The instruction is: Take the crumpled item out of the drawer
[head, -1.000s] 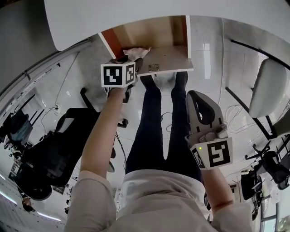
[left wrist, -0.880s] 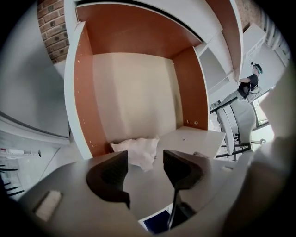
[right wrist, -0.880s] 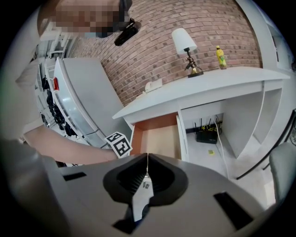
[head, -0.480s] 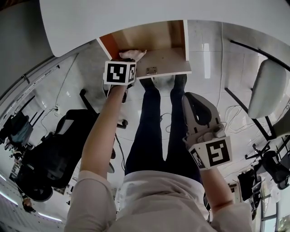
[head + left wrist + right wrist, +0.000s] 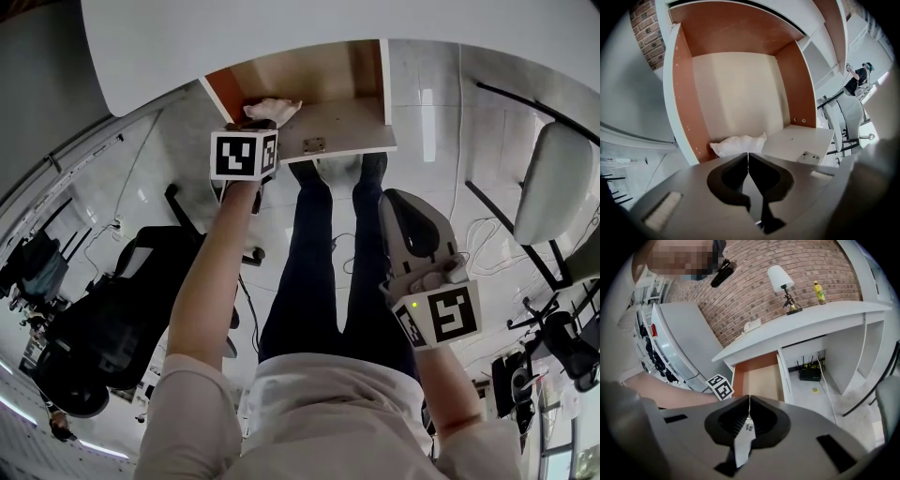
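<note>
The open drawer [image 5: 347,127] has orange-brown walls and a pale floor, and sticks out from under a white desk. A crumpled white paper [image 5: 274,109] lies at its front left corner, and the left gripper view shows it as a puffy white wad [image 5: 738,144] just past the jaw tips. My left gripper [image 5: 259,123] reaches over the drawer's front edge. Its jaws are closed together on the near edge of the wad [image 5: 748,153]. My right gripper [image 5: 411,223] hangs low at the right, away from the drawer, shut with nothing in it [image 5: 749,401].
The white desk top [image 5: 234,47] overhangs the drawer. A person's legs [image 5: 314,262] stand right below it. A black office chair [image 5: 112,319] is at the left and a white chair [image 5: 553,178] at the right. A lamp [image 5: 783,284] and a bottle [image 5: 818,292] stand on the desk.
My left gripper has pushed forward into the drawer's corner and its jaws have closed at the white wad, which now sits lower. The right gripper has hardly moved.
</note>
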`<state>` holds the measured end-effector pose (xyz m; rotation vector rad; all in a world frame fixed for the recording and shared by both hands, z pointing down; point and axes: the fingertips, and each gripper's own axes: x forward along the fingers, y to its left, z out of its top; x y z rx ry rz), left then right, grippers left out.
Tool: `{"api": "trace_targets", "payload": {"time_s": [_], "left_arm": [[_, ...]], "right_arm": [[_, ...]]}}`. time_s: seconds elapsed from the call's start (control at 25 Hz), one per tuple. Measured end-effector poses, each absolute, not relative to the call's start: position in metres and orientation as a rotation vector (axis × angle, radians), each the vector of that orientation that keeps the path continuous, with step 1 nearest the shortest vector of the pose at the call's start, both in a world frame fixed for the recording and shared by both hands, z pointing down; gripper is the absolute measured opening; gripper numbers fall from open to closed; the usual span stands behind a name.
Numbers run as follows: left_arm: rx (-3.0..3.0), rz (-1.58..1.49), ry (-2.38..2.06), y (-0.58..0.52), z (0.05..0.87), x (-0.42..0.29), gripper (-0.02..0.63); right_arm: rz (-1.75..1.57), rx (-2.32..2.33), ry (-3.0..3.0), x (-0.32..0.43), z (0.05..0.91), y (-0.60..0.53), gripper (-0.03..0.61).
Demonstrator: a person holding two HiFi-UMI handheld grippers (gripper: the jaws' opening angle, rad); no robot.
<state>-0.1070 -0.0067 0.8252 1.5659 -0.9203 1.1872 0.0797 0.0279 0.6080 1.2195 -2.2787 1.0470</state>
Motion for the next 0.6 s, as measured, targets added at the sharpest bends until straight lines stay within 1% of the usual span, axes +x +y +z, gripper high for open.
{"api": "trace_targets", "payload": {"time_s": [0.36, 0.6], "left_arm": [[1.582, 1.048, -0.966, -0.006, 0.806, -0.106, 0.017], [1.681, 0.997, -1.049, -0.003, 0.777, -0.112, 0.017]], "right_arm": [[1.026, 1.212, -2.293, 0.074, 0.605, 0.034, 0.009], [0.992, 1.183, -2.303, 0.066, 0.603, 0.042, 0.009]]}}
